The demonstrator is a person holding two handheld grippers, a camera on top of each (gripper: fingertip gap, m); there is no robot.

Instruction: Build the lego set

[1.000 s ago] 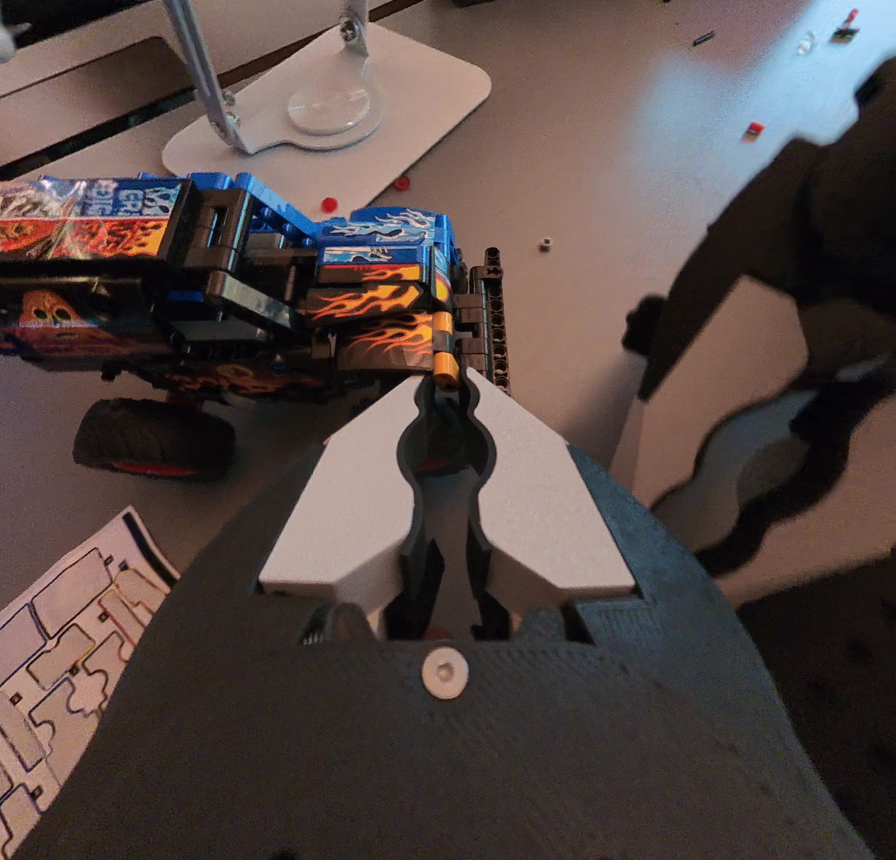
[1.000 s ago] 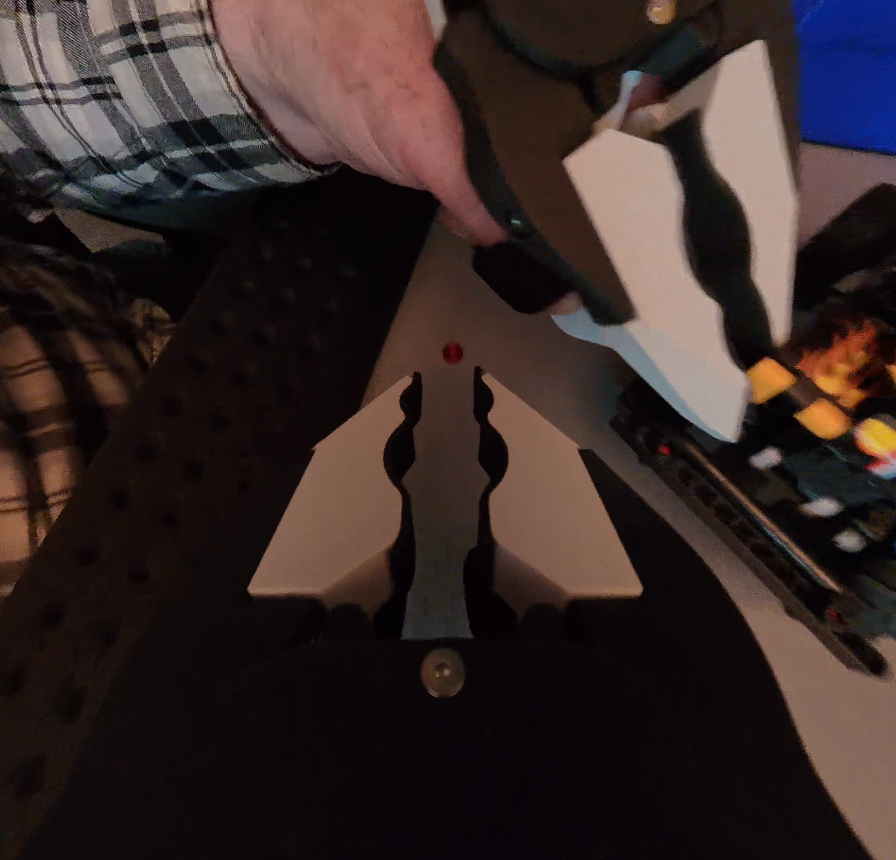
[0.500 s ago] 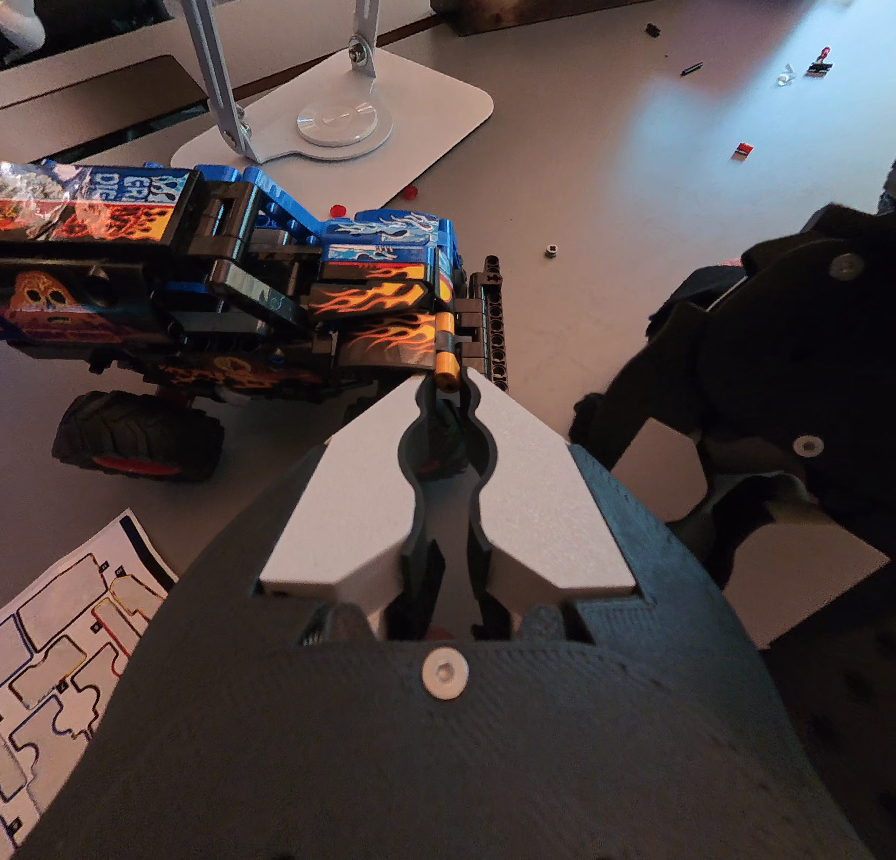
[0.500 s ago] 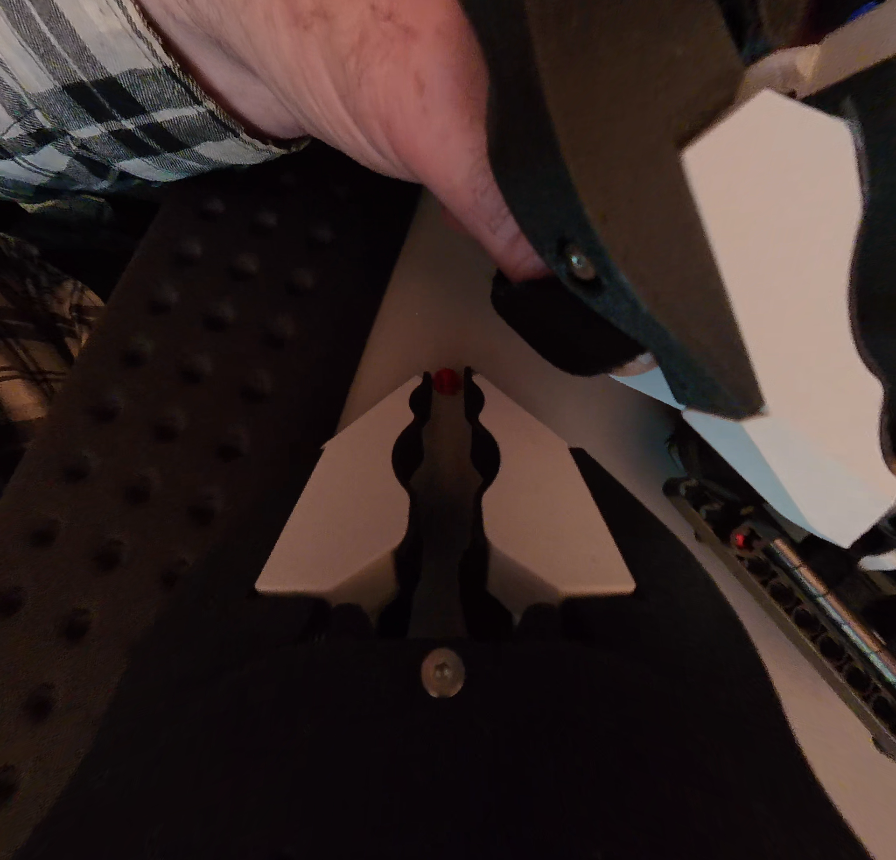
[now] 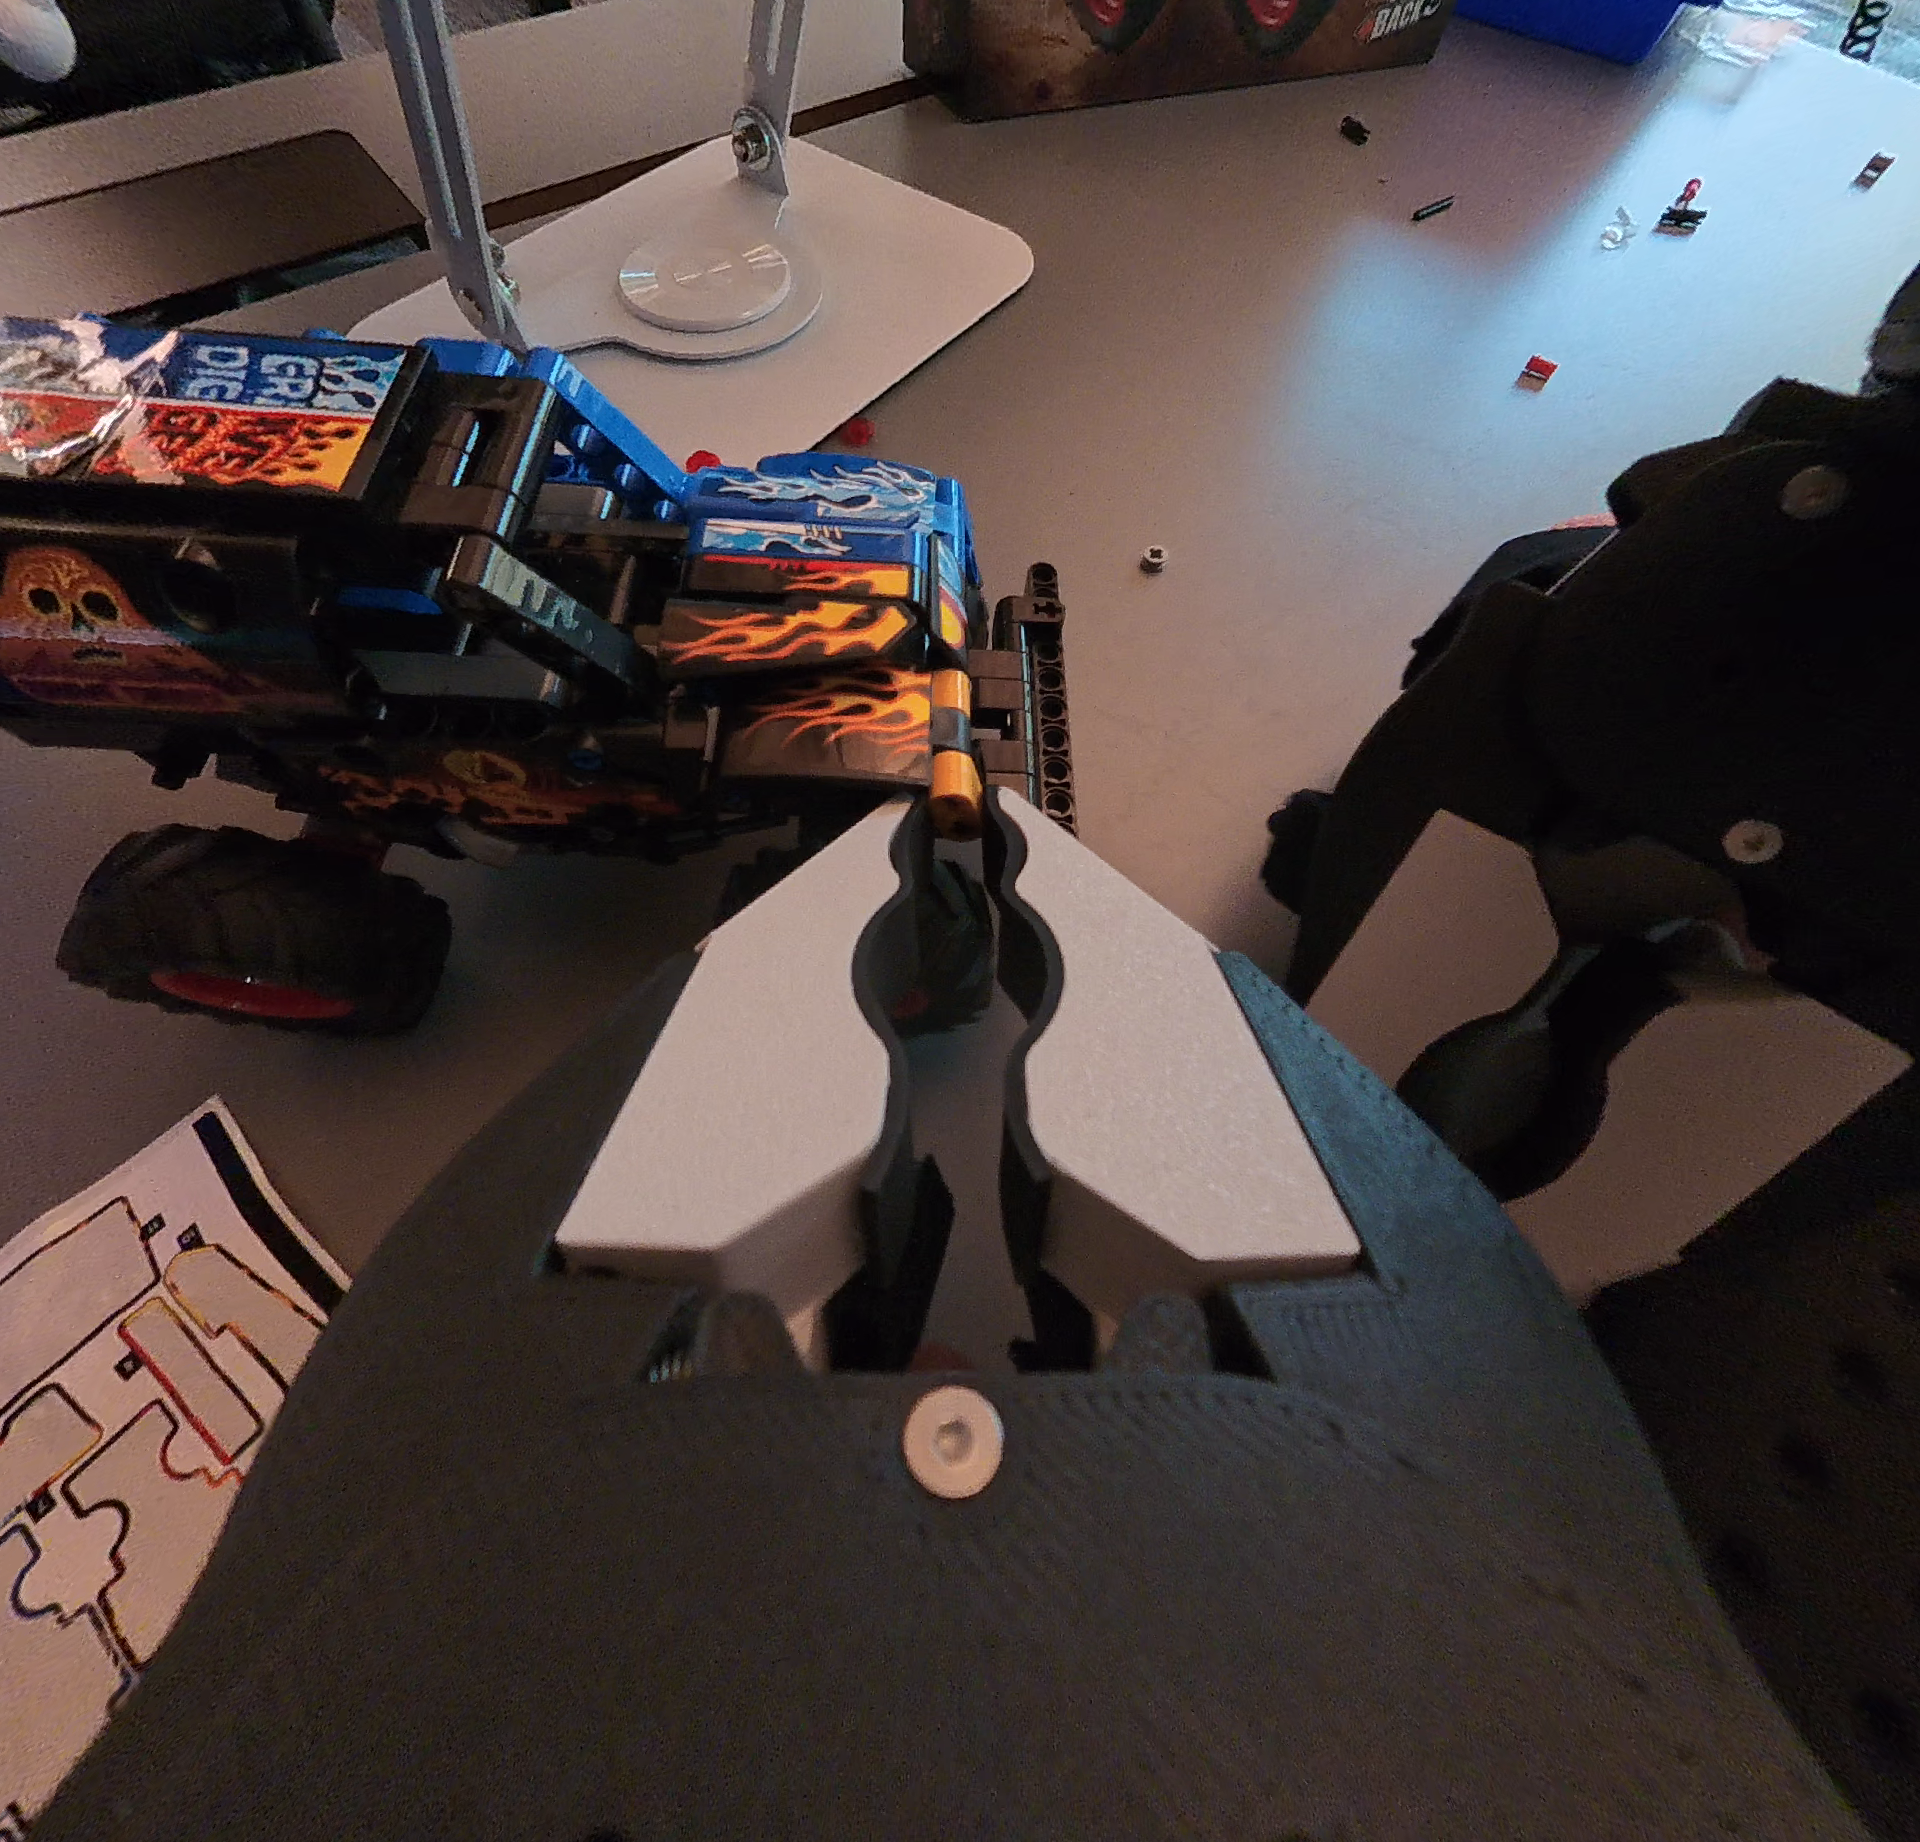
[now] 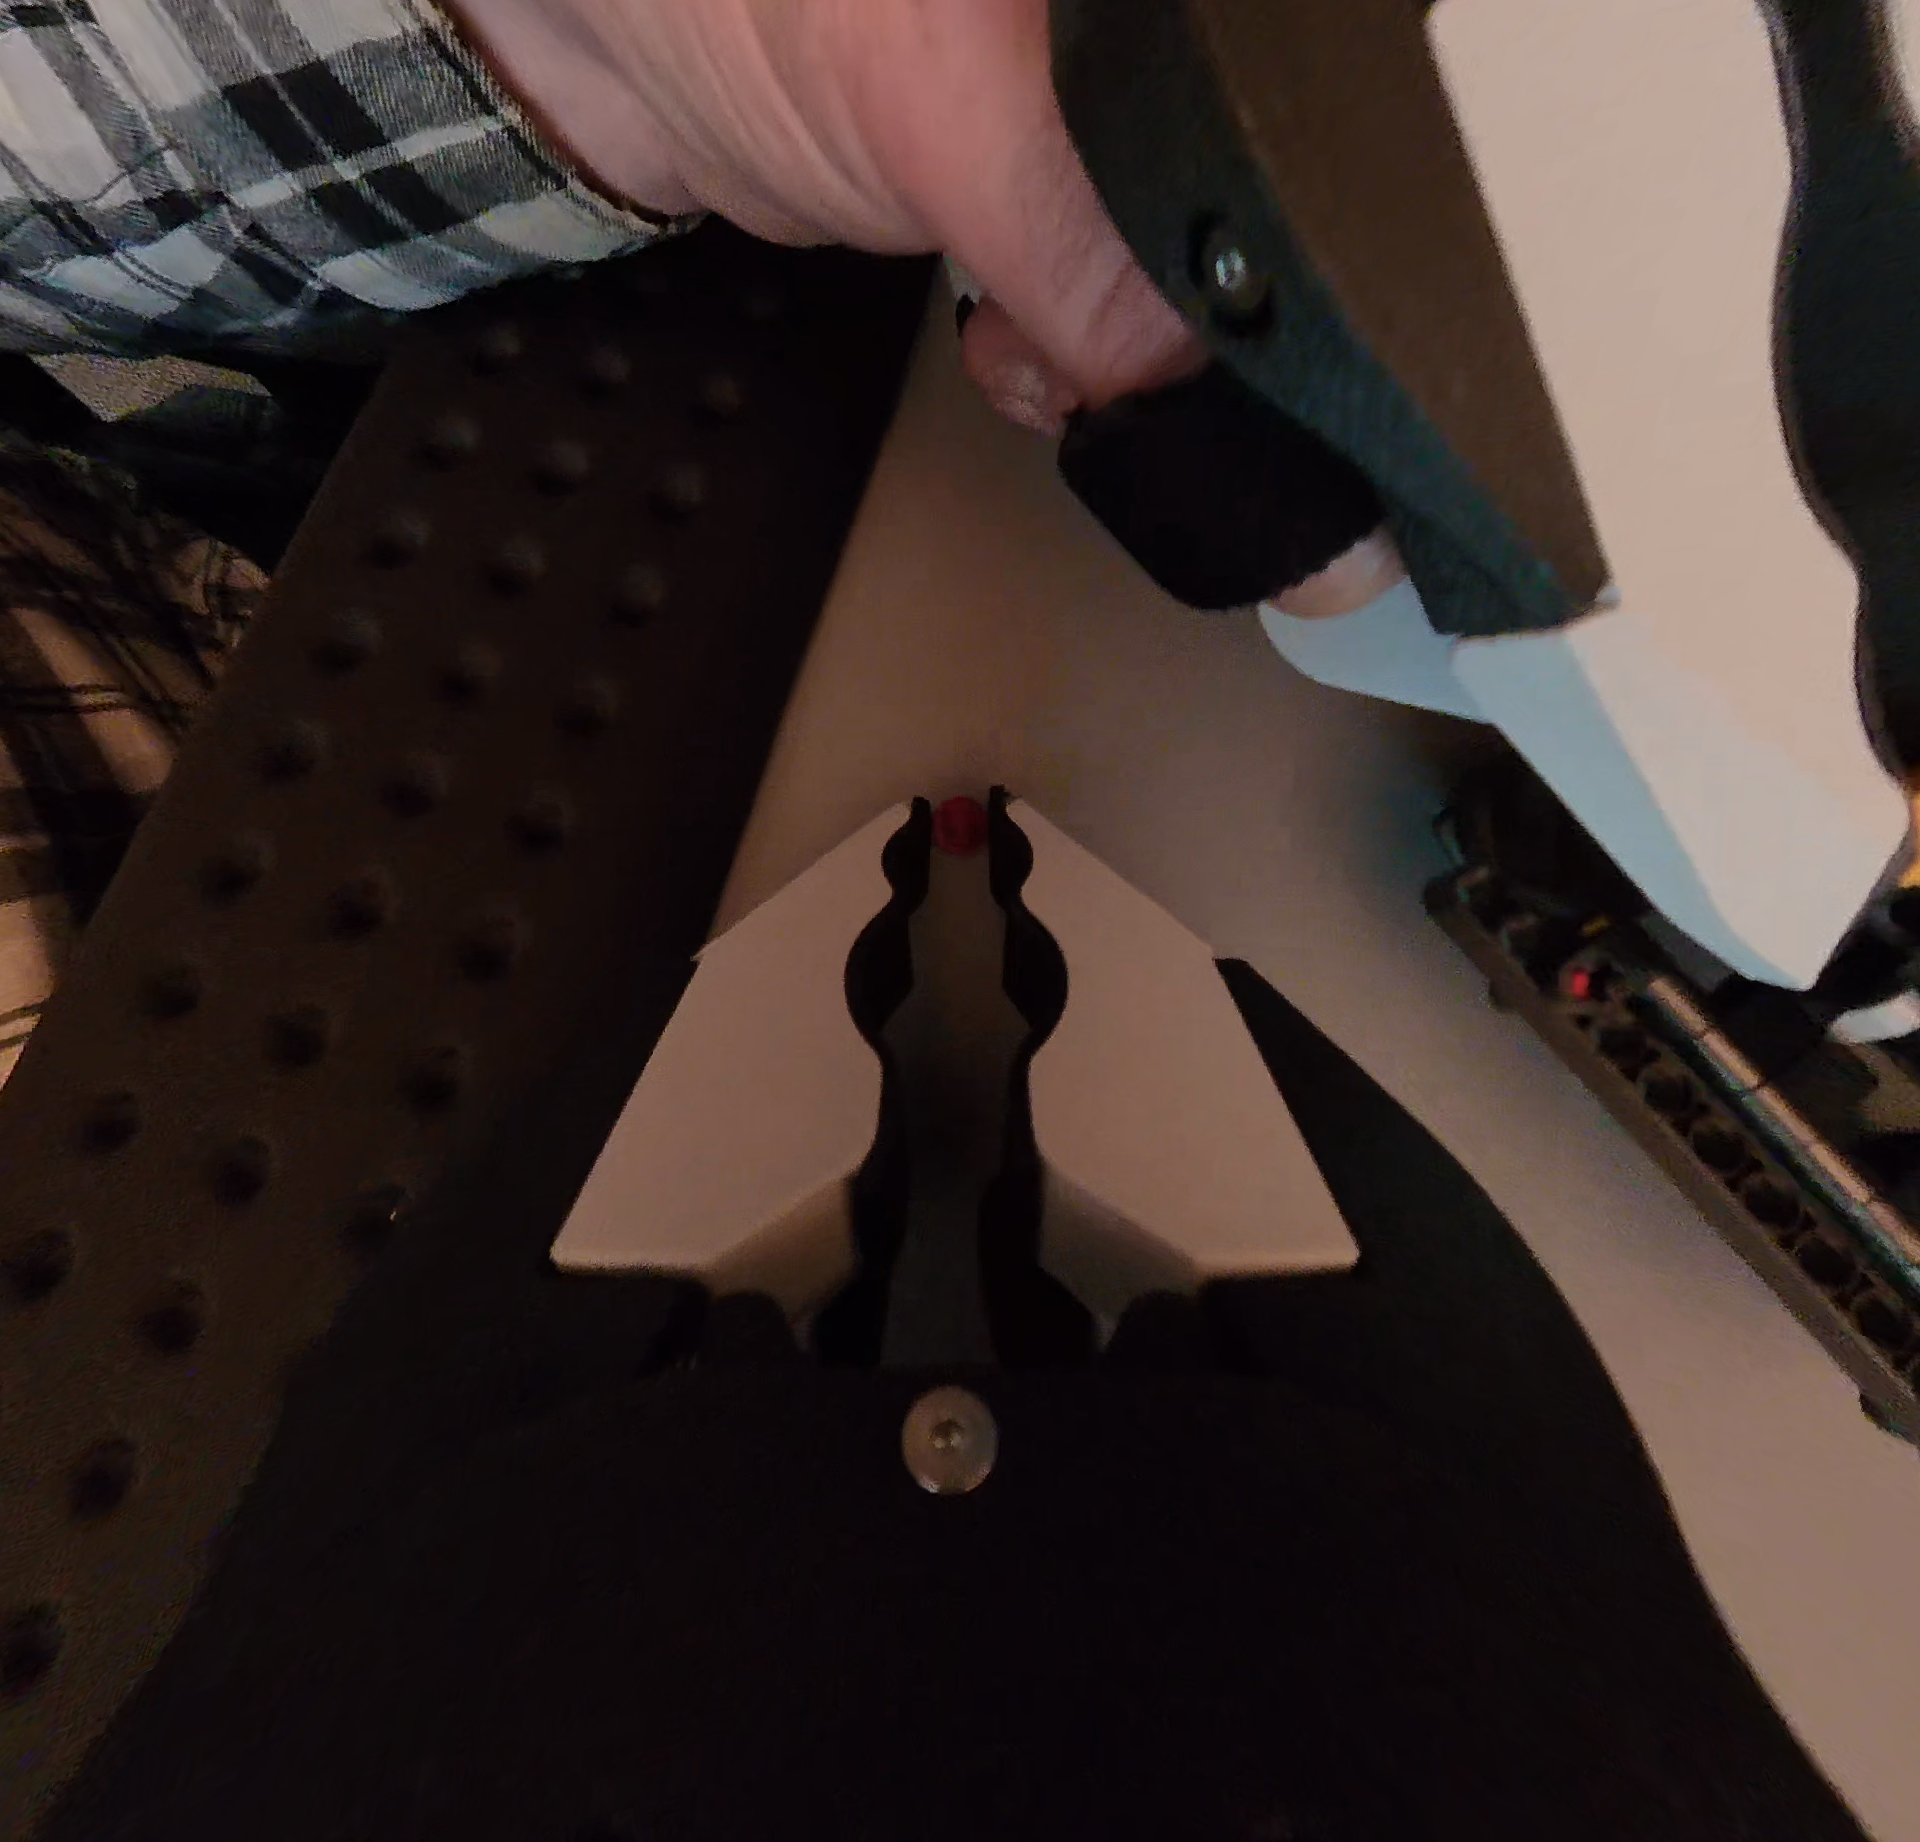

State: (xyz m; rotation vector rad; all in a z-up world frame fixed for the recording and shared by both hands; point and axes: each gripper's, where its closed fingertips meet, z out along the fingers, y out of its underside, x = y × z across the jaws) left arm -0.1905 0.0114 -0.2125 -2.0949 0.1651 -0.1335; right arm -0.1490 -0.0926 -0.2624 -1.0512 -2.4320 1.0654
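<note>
Left gripper [image 5: 954,818] is clamped on the yellow pin [image 5: 954,753] at the front of the truck [image 5: 499,639], probably to steady the model on the table [image 5: 1299,358]. Right gripper [image 6: 958,824], beside the truck's bumper, pinches a red stud [image 6: 958,826] at its narrowed tips, probably the next piece to fit.

The truck [image 5: 499,649], black and blue with flame stickers and black tyres on red hubs, stands on its wheels just ahead and left of the left gripper [image 5: 956,816], whose tips close on its orange pin [image 5: 954,753]. A tiny red stud [image 6: 958,824] sits between the right gripper [image 6: 956,826] tips.
</note>
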